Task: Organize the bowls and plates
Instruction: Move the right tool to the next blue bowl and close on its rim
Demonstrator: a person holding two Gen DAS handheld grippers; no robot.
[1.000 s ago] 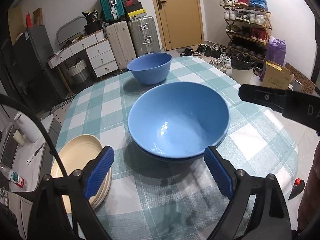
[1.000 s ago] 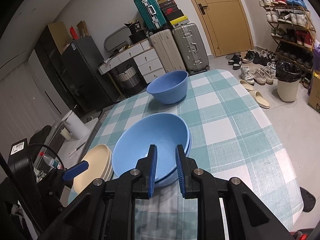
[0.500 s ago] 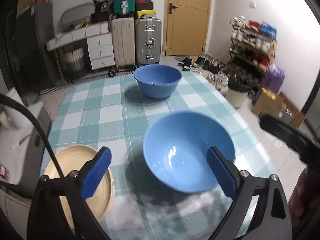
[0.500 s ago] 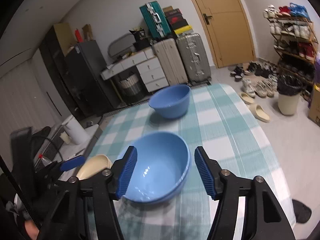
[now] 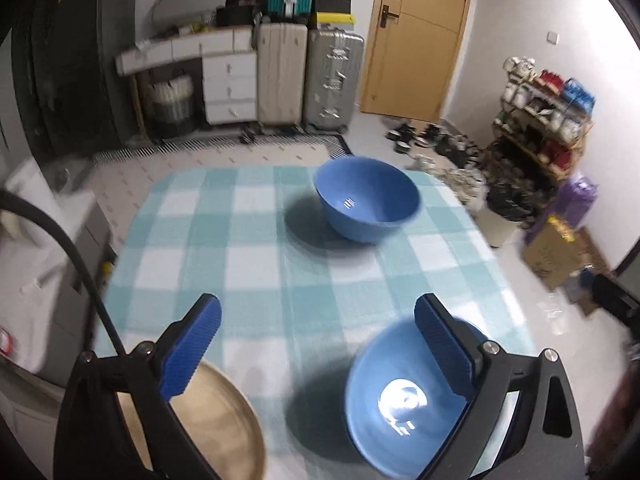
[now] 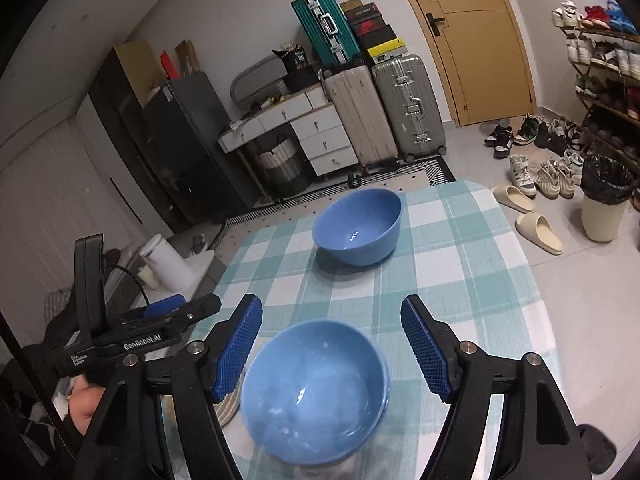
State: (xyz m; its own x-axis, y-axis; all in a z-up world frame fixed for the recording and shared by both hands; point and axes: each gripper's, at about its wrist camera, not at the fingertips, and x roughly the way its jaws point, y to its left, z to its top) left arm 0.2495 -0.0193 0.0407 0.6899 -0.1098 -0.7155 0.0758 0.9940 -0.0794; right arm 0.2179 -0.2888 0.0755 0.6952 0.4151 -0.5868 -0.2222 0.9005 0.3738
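Nearest to the cameras, the right gripper (image 6: pixel 331 350) has its jaws opening, and nothing is pressed between its blue ribbed pads (image 6: pixel 237 350). The near blue bowl (image 6: pixel 316 390) sits below and between them on the checked tablecloth (image 6: pixel 460 264), free of both pads. Whether a second bowl is nested under it I cannot tell, because the rim is blurred.

The left gripper (image 5: pixel 318 346) is wide open and empty. In its view, the near blue bowl (image 5: pixel 400 396) is partly behind the right pad, and the cream plate (image 5: pixel 216 416) lies under the left pad at the table's near left corner. It may be a stack of plates, but this view does not show the edge well.

Farther away, near the opposite end of the table, the far blue bowl (image 6: pixel 357 227) stands upright and alone, well apart from the near one. It is probably the next thing to bring.

The bowls look stiff, smooth and glossy, probably plastic or melamine, so rather light but slippery. The wall is steep and the bowl is wider than the jaws, so I would not try to grip it around. It is better to take the rim, with one pad inside and one outside, pushed down deep enough. A shallow pinch could slip or tilt the bowl.
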